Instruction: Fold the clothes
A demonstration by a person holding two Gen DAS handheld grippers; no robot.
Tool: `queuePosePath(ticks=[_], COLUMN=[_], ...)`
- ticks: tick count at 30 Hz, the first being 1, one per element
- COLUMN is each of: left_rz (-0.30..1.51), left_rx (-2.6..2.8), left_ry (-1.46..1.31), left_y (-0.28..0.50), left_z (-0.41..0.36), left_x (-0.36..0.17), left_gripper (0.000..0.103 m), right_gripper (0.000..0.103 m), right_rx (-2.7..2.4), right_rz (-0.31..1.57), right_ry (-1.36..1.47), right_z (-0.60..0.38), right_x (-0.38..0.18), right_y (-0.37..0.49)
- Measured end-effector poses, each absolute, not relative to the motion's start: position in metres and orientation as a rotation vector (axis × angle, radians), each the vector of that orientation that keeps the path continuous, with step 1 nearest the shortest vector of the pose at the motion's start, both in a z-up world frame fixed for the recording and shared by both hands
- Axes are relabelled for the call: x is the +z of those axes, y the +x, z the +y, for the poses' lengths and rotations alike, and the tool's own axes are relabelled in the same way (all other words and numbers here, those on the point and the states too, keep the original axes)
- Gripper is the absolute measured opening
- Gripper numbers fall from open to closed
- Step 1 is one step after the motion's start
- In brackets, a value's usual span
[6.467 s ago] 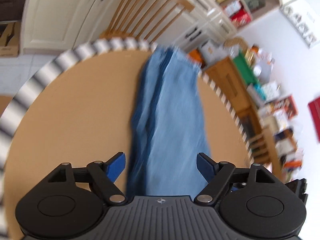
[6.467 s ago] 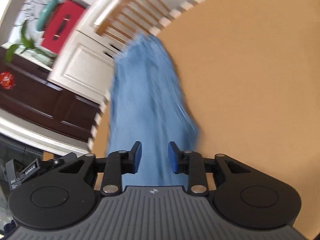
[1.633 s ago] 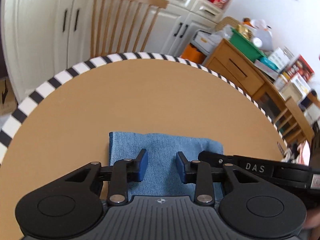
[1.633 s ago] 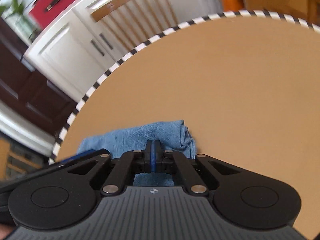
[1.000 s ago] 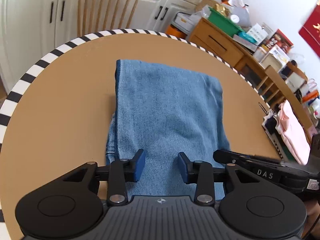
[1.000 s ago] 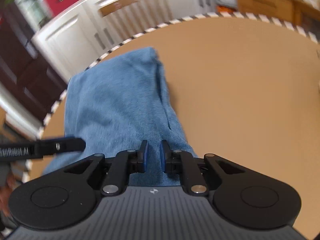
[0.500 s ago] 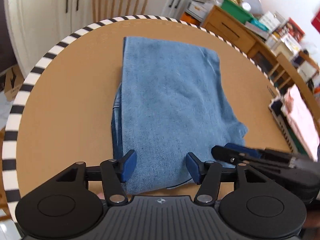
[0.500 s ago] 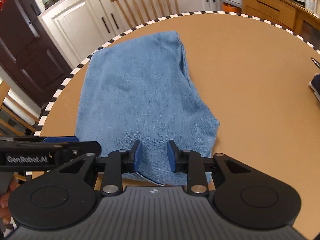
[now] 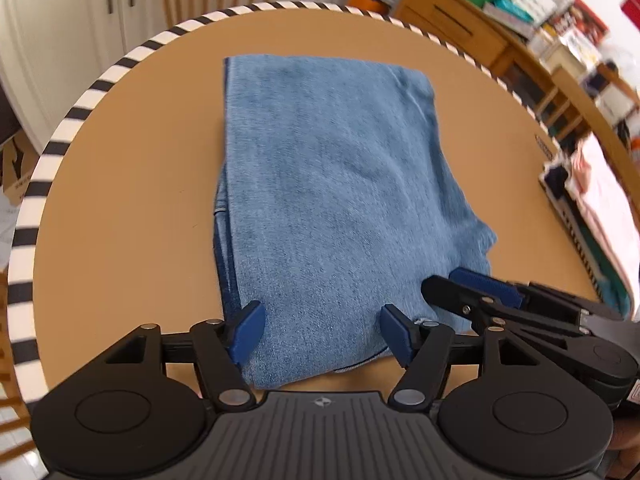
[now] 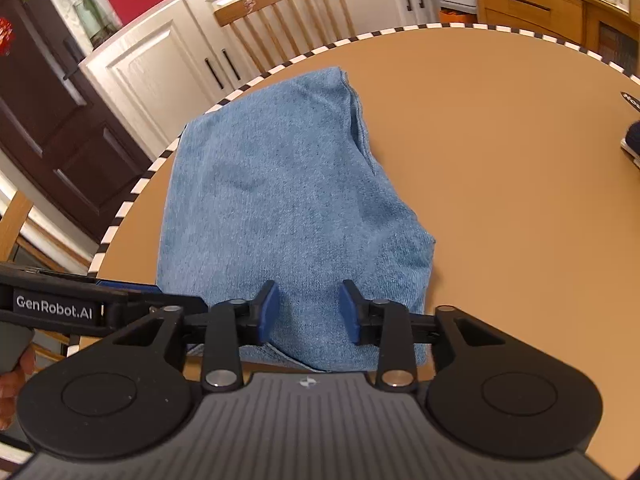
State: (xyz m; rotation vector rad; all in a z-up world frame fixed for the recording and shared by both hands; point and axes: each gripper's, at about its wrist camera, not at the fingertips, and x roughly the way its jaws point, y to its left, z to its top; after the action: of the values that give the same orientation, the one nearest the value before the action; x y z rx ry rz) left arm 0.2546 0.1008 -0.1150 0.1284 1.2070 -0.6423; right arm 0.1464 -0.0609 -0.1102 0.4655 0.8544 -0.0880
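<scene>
The folded jeans point(image 9: 332, 184), soft blue denim in a rough rectangle, lie flat ahead of both grippers on a round tan table point(image 9: 120, 200) with a black-and-white striped rim. The left gripper point(image 9: 322, 330) and right gripper point(image 10: 309, 310) have just been opening, jaws apart above the near edge, gripping nothing. Beyond stand a wooden chair point(image 10: 280, 12) and white cabinets point(image 10: 160, 64).

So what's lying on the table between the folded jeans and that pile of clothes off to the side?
Nothing: in the left wrist view, bare table separates the folded jeans from the clothes pile.
</scene>
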Motion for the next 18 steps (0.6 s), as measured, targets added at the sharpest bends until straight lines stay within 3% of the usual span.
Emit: queuePosePath(ticks=[2, 4, 5, 6, 7, 9, 14, 18], left_rz=[1.199, 1.157, 1.127, 1.091, 1.056, 0.994, 0.849, 0.866], left_rx=[-0.722, -0.826, -0.877, -0.923, -0.966, -1.049, -1.207, -1.366], left_ry=[0.176, 0.219, 0.240, 0.261, 0.285, 0.350, 0.605, 0.705], left_y=[0.261, 0.273, 0.282, 0.293, 0.305, 0.334, 0.399, 0.441], left_z=[0.099, 0.100, 0.101, 0.103, 0.105, 0.106, 0.089, 0.056], left_x=[-0.103, -0.086, -0.076, -0.065, -0.056, -0.040, -0.025, -0.031], left_gripper=[0.067, 0.069, 0.075, 0.084, 0.085, 0.086, 0.088, 0.088], right_gripper=[0.055, 0.057, 0.059, 0.066, 0.078, 0.089, 0.090, 0.090], right_rx=[-0.105, -0.141, -0.180, -0.226, -0.281, -0.394, -0.585, -0.674], right_rz=[0.844, 0.805, 0.760, 0.715, 0.674, 0.608, 0.533, 0.404], right_ry=[0.499, 0.509, 0.510, 0.516, 0.535, 0.628, 1.045, 1.384], right_z=[-0.058, -0.055, -0.053, -0.052, -0.051, -0.047, -0.022, 0.009], right_x=[-0.106, -0.095, -0.087, -0.080, -0.073, -0.066, -0.094, -0.135], right_y=[0.145, 0.138, 0.131, 0.123, 0.114, 0.093, 0.052, 0.038])
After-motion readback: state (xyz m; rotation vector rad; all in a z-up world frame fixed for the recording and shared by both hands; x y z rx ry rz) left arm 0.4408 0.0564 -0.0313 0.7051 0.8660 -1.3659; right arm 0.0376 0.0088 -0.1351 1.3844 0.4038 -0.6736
